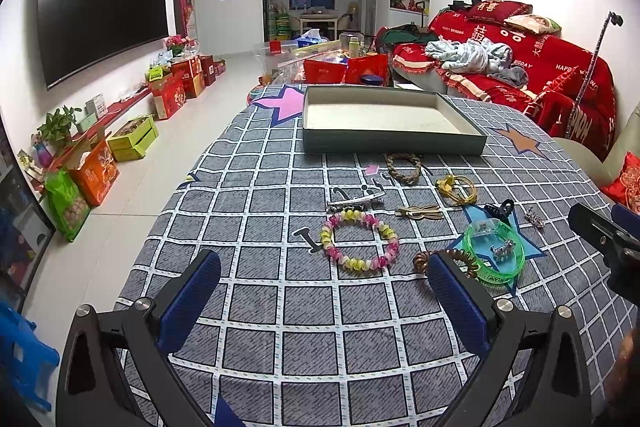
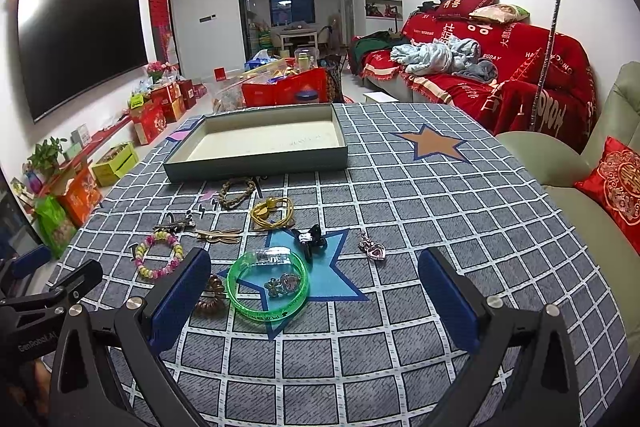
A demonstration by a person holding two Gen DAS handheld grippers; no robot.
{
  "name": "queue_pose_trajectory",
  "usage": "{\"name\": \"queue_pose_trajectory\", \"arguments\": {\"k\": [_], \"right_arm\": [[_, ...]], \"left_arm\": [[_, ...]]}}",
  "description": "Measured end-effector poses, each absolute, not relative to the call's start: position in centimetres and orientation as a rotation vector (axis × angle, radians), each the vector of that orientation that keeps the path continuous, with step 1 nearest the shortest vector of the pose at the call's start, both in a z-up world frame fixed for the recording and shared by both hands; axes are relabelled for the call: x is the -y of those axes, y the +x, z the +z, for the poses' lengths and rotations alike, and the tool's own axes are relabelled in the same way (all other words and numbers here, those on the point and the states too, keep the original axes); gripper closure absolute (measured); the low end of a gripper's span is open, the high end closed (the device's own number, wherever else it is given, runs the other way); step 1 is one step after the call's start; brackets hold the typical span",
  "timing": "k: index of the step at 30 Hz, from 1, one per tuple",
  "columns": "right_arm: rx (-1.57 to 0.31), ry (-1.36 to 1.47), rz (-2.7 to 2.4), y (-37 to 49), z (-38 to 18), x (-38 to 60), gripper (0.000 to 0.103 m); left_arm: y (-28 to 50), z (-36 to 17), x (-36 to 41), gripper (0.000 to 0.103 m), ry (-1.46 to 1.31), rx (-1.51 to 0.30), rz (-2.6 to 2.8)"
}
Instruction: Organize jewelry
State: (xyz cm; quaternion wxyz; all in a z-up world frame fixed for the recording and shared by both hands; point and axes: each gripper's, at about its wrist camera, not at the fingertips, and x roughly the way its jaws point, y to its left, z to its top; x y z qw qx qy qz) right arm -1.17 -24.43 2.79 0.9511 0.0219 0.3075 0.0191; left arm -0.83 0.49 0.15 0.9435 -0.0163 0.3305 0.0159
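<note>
Both your grippers hang released and empty low in the frame: the left gripper (image 1: 322, 293) faces the bead bracelet (image 1: 359, 240) at centre, the right gripper (image 2: 314, 293) faces the green bangle (image 2: 269, 286) just left of centre. Nothing yet lies in the tray (image 2: 256, 163) above them. The bangle looks stiff, light and slick, so pinch across its rim. The bead bracelet will likely sag and roll; take it across one bead.
</note>
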Motion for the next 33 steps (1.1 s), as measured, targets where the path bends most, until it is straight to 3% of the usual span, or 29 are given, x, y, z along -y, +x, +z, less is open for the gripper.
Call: {"name": "queue_pose_trajectory", "arguments": {"k": [33], "right_arm": [[-0.625,0.044,0.039,-1.17,2.83,24.40,0.000]], "left_arm": [[-0.78,-0.10,-0.57,0.000,-0.034,-0.681,0.034]]}}
